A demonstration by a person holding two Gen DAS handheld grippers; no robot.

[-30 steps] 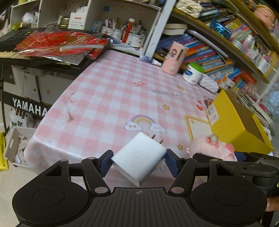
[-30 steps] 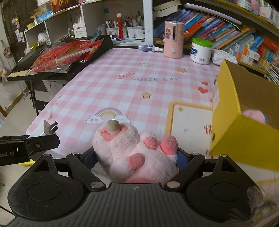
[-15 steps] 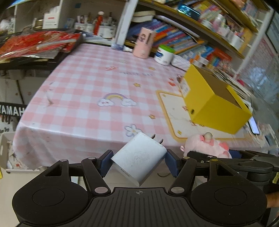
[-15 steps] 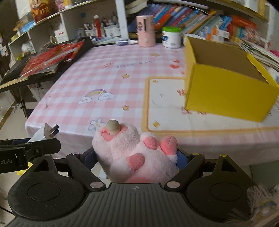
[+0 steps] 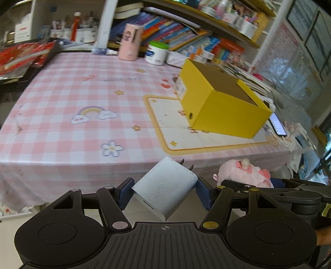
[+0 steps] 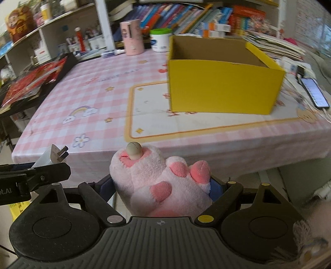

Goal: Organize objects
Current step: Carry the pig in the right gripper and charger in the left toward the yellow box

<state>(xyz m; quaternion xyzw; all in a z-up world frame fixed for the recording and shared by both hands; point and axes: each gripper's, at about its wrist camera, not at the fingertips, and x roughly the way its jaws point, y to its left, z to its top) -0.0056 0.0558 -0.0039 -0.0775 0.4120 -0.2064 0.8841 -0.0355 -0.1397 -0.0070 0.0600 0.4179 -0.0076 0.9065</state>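
Nearest, each tool is clamped on cargo — left tool grips a white charger, right tool a pink plush paw — held short of the surface, probably bound for the open yellow box beyond.

1. The box stood open-topped on the counter, toward its right side.
2. Behind the box – a jar and a cup, before the bookshelf.
3. A phone lay just right of the box.
4. At the counter's left edge sat a keyboard – packets on it.
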